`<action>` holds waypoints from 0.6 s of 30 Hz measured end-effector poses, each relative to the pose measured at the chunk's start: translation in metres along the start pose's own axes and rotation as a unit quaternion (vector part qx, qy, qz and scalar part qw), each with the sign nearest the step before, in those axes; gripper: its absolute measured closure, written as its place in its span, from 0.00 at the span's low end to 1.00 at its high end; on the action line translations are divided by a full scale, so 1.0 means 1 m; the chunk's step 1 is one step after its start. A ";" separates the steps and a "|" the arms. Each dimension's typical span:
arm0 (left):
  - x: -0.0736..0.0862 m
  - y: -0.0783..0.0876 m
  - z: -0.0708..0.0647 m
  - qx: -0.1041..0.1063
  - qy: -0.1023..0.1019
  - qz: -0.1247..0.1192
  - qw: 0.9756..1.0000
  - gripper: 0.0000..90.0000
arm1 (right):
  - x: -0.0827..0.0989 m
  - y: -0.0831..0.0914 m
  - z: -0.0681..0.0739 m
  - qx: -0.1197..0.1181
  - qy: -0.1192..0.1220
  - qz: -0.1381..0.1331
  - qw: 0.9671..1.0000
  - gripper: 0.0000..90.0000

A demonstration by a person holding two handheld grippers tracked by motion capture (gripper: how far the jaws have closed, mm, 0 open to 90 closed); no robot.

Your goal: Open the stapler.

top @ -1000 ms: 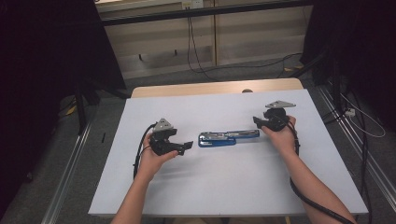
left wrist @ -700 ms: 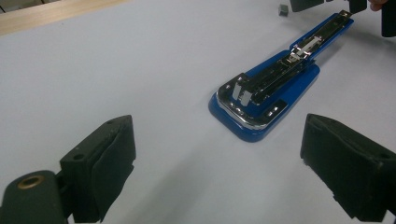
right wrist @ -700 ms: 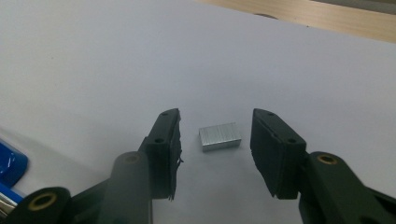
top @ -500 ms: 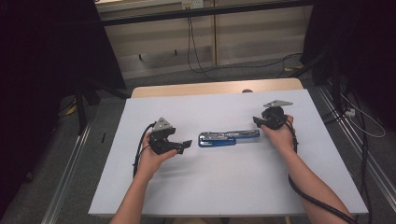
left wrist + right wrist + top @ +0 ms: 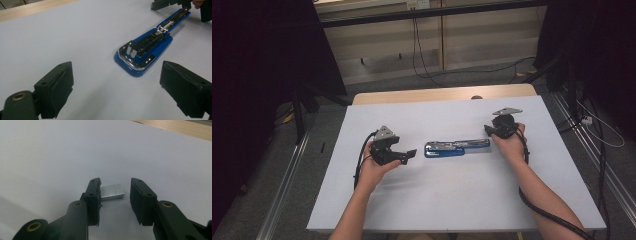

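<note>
Black rubber on the pads of the right claw [image 5: 114, 183]: has just been closing, stands part-open astride a short silver-grey strip of metal staples [image 5: 112, 192]. Seems to brush the strip with one pad, leaves a gap at the other, so grips nothing yet. Lies flat on the plain white desk [image 5: 50, 157], that strip, close to the stapler's far tip; probably meant as the refill.

Further out, waits wide open at the left claw [image 5: 411, 153], holding nothing, aimed at the swung-open blue and chrome stapler [image 5: 143, 50]; likely poised to steady it during loading. Rests mid-desk between the two claws, magazine laid open upward, ready to take staples.

Shows the strip plainly from the right gripper view; hides it under the right claw [image 5: 488, 131] from the high view. Gives the bare chrome channel up close from the left gripper view.
</note>
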State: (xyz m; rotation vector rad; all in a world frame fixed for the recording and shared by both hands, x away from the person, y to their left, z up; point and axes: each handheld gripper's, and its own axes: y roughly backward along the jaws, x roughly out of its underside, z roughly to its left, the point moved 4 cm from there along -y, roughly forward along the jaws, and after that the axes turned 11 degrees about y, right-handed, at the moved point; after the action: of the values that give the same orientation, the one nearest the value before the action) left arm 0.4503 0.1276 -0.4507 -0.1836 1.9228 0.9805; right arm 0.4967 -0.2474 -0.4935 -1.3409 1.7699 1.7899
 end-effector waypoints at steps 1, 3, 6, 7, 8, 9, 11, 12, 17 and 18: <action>0.000 0.000 0.000 0.000 0.000 0.000 1.000 0.13 | 0.000 0.000 0.000 0.002 0.002 0.001 1.000 0.69; -0.001 0.000 0.000 0.000 -0.001 -0.002 1.000 0.14 | 0.001 0.001 -0.001 0.003 0.001 0.002 1.000 0.70; -0.001 0.000 -0.001 0.002 0.001 -0.005 1.000 0.14 | 0.003 0.002 -0.003 0.004 -0.001 0.003 1.000 0.72; -0.001 0.000 -0.001 0.002 0.001 -0.005 1.000 0.14 | 0.003 0.002 -0.003 0.005 0.001 0.003 1.000 0.72; -0.001 0.000 -0.001 0.001 0.001 -0.004 1.000 0.14 | 0.003 0.003 -0.004 0.005 0.001 0.004 1.000 0.72; -0.001 0.000 -0.001 0.001 -0.001 -0.004 1.000 0.14 | 0.004 0.003 -0.004 0.005 -0.001 0.004 1.000 0.72; -0.001 0.000 -0.001 0.001 -0.003 -0.005 1.000 0.14 | 0.004 0.004 -0.005 0.006 -0.009 0.003 1.000 0.71; -0.002 0.000 -0.001 0.000 -0.004 -0.006 1.000 0.14 | 0.004 0.004 -0.005 0.004 -0.011 0.002 1.000 0.70; -0.002 0.000 -0.001 -0.001 -0.003 -0.007 1.000 0.14 | 0.002 0.001 0.000 -0.007 -0.013 0.004 1.000 0.69; -0.002 0.000 -0.001 -0.001 -0.004 -0.006 1.000 0.14 | 0.001 0.001 0.001 -0.008 -0.015 0.004 1.000 0.69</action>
State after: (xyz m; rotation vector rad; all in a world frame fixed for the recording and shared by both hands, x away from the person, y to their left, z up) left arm 0.4503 0.1269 -0.4491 -0.1923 1.9119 0.9748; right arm 0.4950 -0.2475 -0.4939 -1.3095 1.7506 1.8230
